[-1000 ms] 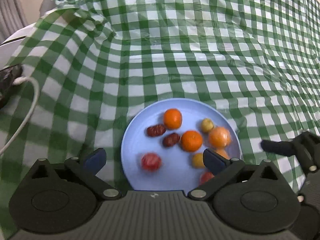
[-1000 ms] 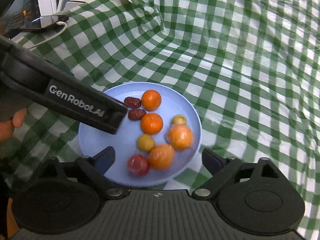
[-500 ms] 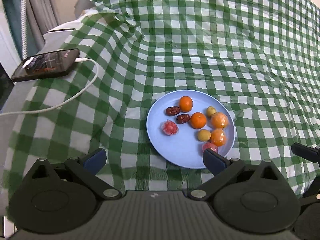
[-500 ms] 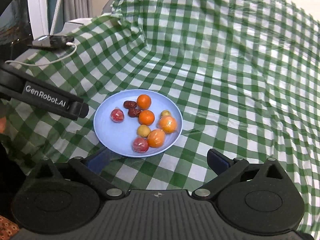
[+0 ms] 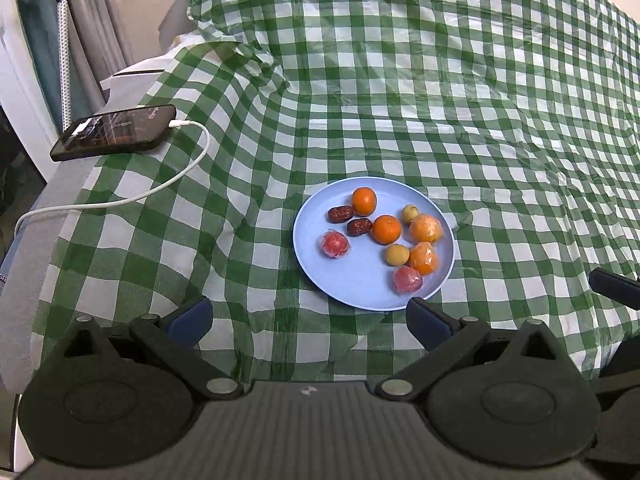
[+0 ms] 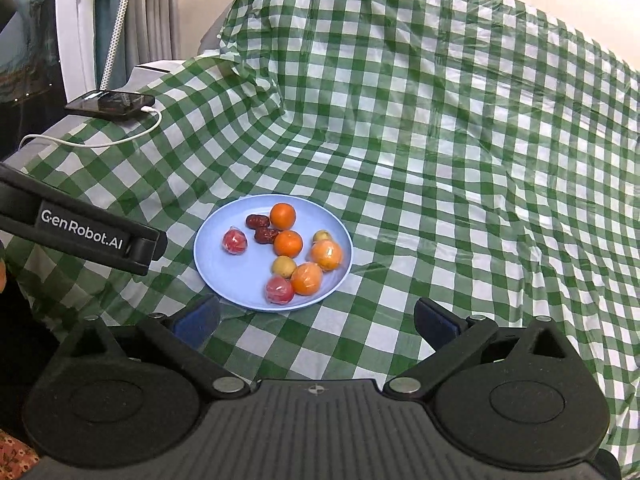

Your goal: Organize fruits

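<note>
Two fruits on the blue plate [image 6: 212, 268], the red ones [image 6: 235, 241], sit in clear wrapping, their kind indeterminate; at the right edge of the left view only a fingertip of the right gripper [image 6: 316, 320] shows. Both the left gripper [image 5: 308, 318] and the right one stand wide open and empty, the right having just finished opening, with the plate ahead of the fingertips, untouched. The plate rests on a wrinkled green-checked cloth [image 5: 440, 120]; a phone [image 5: 114, 132] on a white cable [image 5: 132, 196] lies far left.
</note>
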